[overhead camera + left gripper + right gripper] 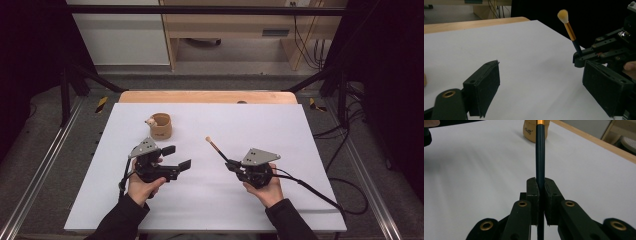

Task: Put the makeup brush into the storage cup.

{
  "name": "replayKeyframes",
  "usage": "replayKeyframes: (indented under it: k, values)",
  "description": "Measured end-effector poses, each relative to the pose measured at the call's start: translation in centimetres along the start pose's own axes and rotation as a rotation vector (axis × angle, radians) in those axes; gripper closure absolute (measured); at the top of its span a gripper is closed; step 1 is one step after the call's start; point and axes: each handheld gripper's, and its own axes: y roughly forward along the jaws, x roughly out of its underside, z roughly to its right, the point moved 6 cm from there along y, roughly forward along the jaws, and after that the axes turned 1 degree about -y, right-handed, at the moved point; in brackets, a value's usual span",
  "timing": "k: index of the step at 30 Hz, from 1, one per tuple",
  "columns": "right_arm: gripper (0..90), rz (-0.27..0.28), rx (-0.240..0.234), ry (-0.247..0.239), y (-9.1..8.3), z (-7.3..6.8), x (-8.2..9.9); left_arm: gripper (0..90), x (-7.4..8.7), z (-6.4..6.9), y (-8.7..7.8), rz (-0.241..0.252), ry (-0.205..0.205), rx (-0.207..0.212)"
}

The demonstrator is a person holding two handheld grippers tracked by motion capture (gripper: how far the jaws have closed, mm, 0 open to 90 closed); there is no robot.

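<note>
1. Counter (210, 200): wooden top covered by a white sheet; wood shows along the far edge.
2. Left tongs (177, 157): held in the person's left hand (142, 187), near left of the sheet. Jaws spread wide apart with nothing between them; in the left gripper view bare white sheet lies between the two black pads.
3. Right tongs (231, 164): held in the right hand (265, 190), near right of the sheet. Jaws closed tight on the dark handle of item 4, as seen in the right gripper view.
4. Makeup brush (216, 148): dark blue handle, gold ferrule, pale bristle head. Gripped at its handle end; head points away from the person and up-left, raised off the sheet.
5. Tan cup (161, 126): stands on the sheet beyond the left tongs, well apart from the brush. A small pale item sits at its left rim; too small to identify.
</note>
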Motion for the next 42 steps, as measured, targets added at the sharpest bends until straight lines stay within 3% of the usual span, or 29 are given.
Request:
replayKeyframes:
  k: [9,14,24,32,42]
  values:
    - [83.9,0.057,0.006,0.007,-0.3,0.0,-1.6,14.2,-2.1,1.3,1.1,0.043,0.007,0.039]
    - [83.9,0.075,0.015,0.003,-0.5,-0.1,-1.8,14.6,-2.3,1.8,1.7,0.049,-0.004,0.051]
    - [83.8,0.084,0.008,0.011,-0.2,-0.3,-1.7,15.9,-2.4,1.5,2.8,0.055,-0.020,0.045]
    - [83.8,0.076,0.000,0.016,0.3,-0.5,-1.5,17.3,-2.4,2.4,3.5,0.049,-0.009,0.080]
    - [83.8,0.080,-0.008,0.016,0.6,-0.7,-1.4,23.1,-2.2,3.2,4.8,0.044,-0.026,0.108]
